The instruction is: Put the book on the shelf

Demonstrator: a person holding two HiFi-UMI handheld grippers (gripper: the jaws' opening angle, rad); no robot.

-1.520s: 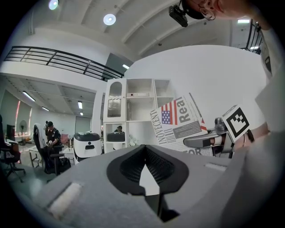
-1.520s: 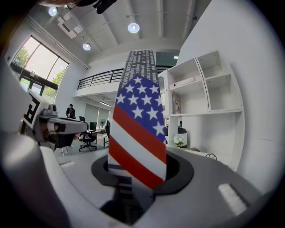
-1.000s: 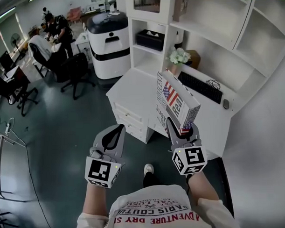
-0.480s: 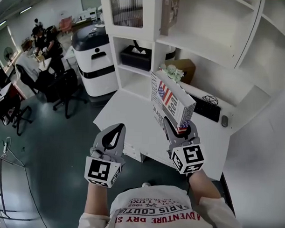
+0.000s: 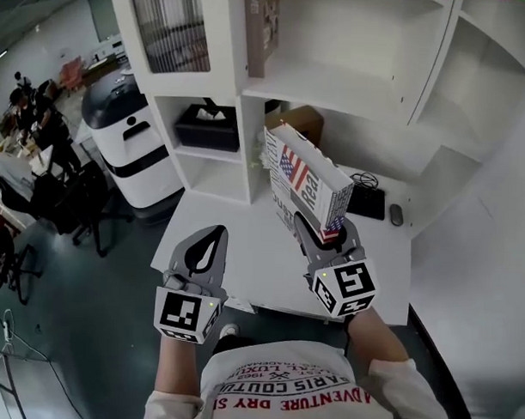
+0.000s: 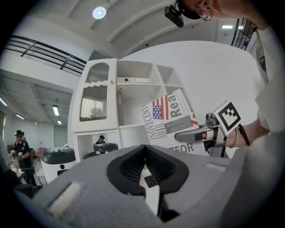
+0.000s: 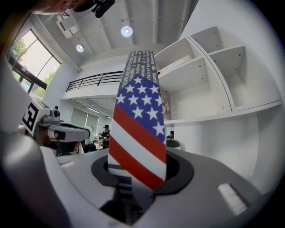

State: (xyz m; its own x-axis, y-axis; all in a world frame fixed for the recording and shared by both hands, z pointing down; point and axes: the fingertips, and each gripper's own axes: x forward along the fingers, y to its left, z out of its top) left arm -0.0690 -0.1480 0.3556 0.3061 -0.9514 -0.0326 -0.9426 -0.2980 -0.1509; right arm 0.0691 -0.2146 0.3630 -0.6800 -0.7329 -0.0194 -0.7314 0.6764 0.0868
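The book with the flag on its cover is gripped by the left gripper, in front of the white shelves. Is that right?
Not the left. The book with the flag on its cover is gripped by the right gripper, in front of the white shelves. The right gripper view shows it between that gripper's jaws.

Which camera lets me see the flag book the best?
The head view: the whole book shows there, clamped at its lower corner by the right gripper, in front of the white shelf. The left gripper view catches its cover from the side. The right gripper view shows only one flag-striped edge.
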